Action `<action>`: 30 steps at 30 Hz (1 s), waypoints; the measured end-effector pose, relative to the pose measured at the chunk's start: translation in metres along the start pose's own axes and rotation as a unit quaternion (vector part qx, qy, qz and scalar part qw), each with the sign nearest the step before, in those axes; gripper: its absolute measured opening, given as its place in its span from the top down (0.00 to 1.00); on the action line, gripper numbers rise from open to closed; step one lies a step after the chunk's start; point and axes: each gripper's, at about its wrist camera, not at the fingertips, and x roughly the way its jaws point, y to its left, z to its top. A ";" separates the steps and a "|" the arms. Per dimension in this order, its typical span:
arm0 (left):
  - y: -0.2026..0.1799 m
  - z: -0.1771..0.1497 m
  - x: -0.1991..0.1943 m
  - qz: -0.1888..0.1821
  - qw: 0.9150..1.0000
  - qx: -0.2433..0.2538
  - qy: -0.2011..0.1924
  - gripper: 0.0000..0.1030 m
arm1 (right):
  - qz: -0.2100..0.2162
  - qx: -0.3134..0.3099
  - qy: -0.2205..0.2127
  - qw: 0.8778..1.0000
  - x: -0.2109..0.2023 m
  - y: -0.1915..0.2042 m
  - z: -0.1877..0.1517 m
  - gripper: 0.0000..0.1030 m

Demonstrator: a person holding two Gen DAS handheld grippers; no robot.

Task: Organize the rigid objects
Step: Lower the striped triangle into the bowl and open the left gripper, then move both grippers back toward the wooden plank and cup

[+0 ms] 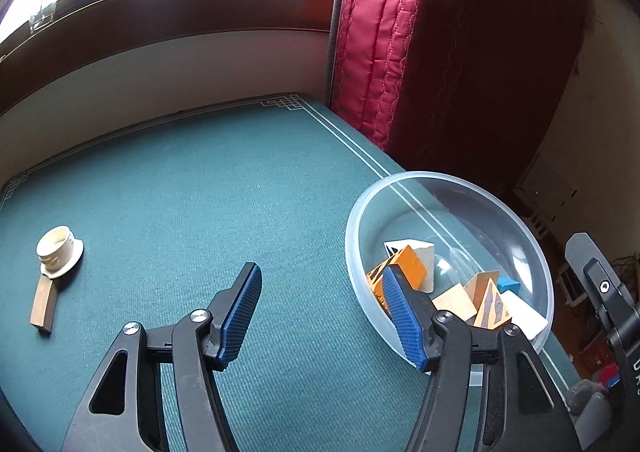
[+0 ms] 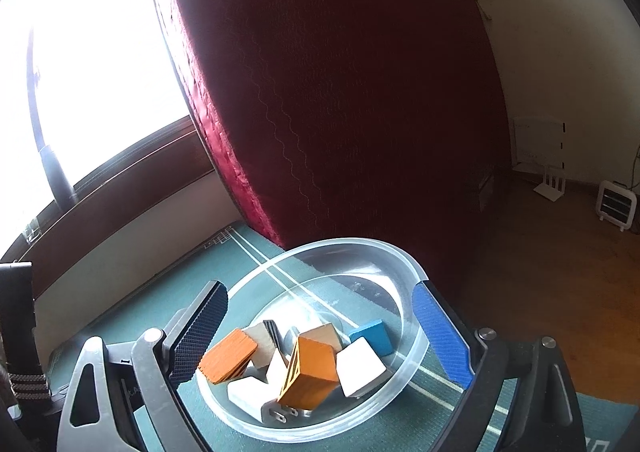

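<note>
Most of the blocks (image 2: 308, 372) are already gathered in the clear bowl (image 2: 416, 284) at the bench's (image 1: 180, 192) right edge. The right gripper (image 2: 320, 336) is held over the bowl, jaws wide apart, nothing carried. The left gripper (image 1: 320, 316) is also empty, jaws spread, poised above the green bench. Two pieces are left out, well apart from the bowl: a cream ring (image 1: 59, 250) touching a wooden bar (image 1: 43, 302). A leftward reach by the left gripper seems called for next.
</note>
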 end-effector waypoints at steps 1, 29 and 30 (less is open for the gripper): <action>0.001 -0.001 -0.001 0.005 1.000 0.001 0.000 0.38 | 0.003 -0.004 0.001 1.000 0.000 0.002 -0.001 0.07; 0.050 -0.018 -0.029 0.076 0.996 -0.037 -0.021 0.38 | 0.098 -0.109 0.051 0.988 0.004 0.045 -0.023 0.01; 0.052 -0.019 -0.030 0.079 0.996 -0.039 -0.022 0.38 | 0.101 -0.111 0.052 0.987 0.004 0.045 -0.024 0.01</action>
